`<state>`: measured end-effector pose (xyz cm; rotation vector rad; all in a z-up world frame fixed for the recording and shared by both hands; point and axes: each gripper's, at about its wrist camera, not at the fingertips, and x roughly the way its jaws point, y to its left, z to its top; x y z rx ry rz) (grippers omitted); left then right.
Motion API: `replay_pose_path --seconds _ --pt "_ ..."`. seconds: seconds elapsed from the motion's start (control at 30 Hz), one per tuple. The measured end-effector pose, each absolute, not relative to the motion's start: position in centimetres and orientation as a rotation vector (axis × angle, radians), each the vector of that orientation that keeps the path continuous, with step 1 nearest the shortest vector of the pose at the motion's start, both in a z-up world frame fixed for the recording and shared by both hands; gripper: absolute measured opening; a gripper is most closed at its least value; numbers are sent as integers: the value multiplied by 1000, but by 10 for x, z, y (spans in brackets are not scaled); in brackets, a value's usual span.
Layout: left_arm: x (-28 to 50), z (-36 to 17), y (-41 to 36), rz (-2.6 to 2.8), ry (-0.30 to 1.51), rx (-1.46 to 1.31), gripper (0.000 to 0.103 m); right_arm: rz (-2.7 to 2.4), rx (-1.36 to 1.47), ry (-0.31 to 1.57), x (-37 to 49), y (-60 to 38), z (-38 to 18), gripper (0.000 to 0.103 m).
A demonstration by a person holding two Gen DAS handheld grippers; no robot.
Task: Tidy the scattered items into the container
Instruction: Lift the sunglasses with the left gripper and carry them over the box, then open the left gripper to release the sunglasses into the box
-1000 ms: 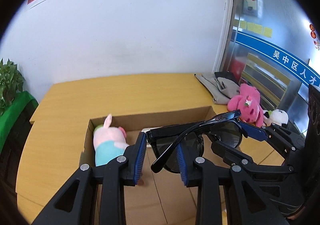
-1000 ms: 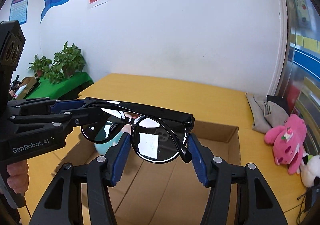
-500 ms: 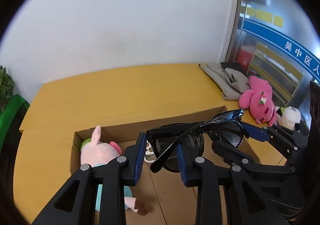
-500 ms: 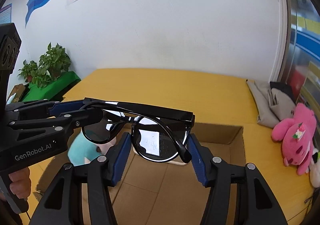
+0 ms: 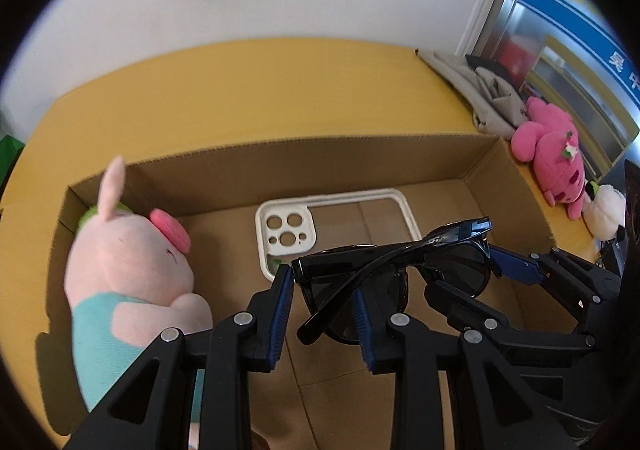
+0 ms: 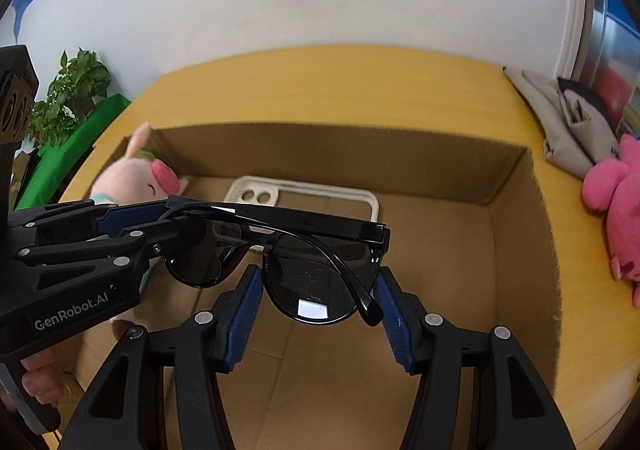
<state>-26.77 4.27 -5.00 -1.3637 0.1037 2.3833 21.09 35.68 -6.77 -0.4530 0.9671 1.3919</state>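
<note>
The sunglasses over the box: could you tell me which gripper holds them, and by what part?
Both hold the sunglasses: the left gripper clamps one lens end, the right gripper the other lens end.

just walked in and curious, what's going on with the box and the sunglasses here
A person holds folded black sunglasses with both grippers, the left gripper and the right gripper each clamping one lens end, above an open cardboard box. A pink plush pig and a white phone case already lie inside. A pink plush toy waits on the table.
</note>
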Motion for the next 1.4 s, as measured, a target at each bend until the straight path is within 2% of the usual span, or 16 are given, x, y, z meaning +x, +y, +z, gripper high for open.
replay_pose_path --seconds 0.3,0.6,0.77,0.8,0.83,0.93,1.17,1.27,1.33,1.4 --pt "-275 -91 45 2326 134 -1534 28 1380 -527 1096 207 367 -107 62" --pt "-278 -109 41 2317 132 -1593 28 1370 -570 1076 199 365 -113 61" --pt "-276 -105 36 2299 121 -1587 28 1351 -540 1077 205 361 -112 65" --pt "-275 -102 34 2302 104 -1574 29 1349 -529 1079 207 359 -111 71" --pt "-274 -98 33 2306 87 -1560 31 1348 -517 1081 210 356 -109 75" --pt "-270 -82 28 2342 70 -1506 42 1359 -505 1066 216 347 -99 76" --pt "-228 -29 15 2455 118 -1305 43 1366 -501 893 209 301 -50 83" --pt "-191 -2 9 2572 199 -1181 55 1394 -460 821 196 281 -19 86" --pt "-163 16 5 2663 241 -1092 63 1414 -396 778 189 264 1 95" --pt "-132 32 -6 2715 245 -1015 69 1425 -339 729 177 239 19 96"
